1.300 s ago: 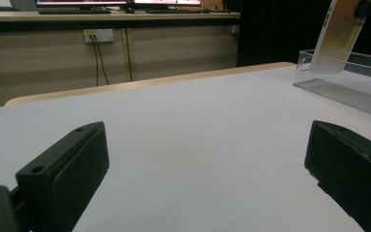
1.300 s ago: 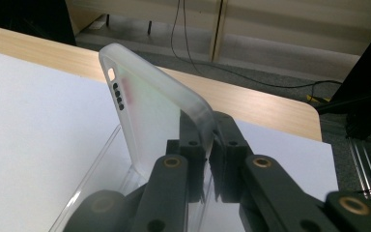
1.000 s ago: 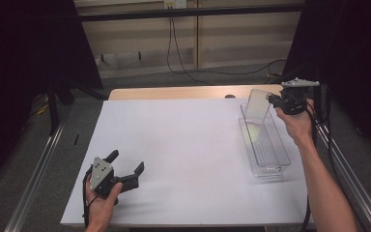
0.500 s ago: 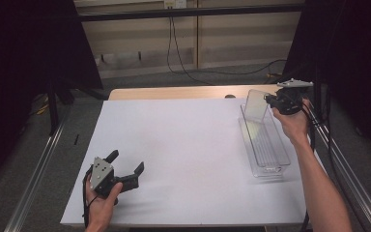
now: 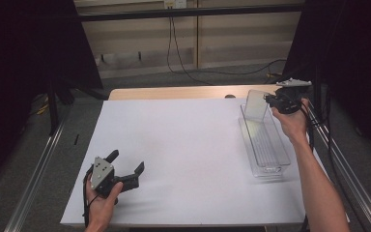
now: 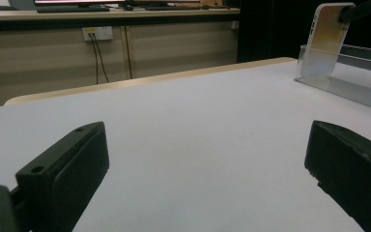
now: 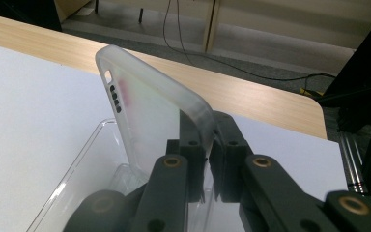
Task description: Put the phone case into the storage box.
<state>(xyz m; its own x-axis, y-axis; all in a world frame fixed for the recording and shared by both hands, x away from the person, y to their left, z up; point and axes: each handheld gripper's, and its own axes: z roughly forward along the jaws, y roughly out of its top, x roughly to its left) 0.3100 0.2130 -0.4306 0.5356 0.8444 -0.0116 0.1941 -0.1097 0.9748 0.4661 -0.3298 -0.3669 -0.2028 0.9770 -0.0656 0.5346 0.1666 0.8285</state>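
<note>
A frosted clear phone case (image 5: pixel 255 103) stands upright over the far end of a clear plastic tray (image 5: pixel 271 163) at the right of the white table cover. My right gripper (image 5: pixel 269 100) is shut on the case's edge, and in the right gripper view the pads pinch the case (image 7: pixel 145 108) just above the tray (image 7: pixel 75 180). My left gripper (image 5: pixel 125 161) rests open on the cover at the front left, nothing between its jaws. In the left gripper view the case (image 6: pixel 325 39) and tray (image 6: pixel 350 90) show far off at the upper right, beyond the open gripper (image 6: pixel 207 145).
The white cover (image 5: pixel 188 145) spreads wide between the two hands. A strip of bare wooden tabletop (image 5: pixel 183 93) runs along the far edge. Metal rails (image 5: pixel 34 179) flank the table, and cables hang by the back wall.
The right gripper and the case have barely shifted above the tray's far end. The left hand has stayed where it was.
</note>
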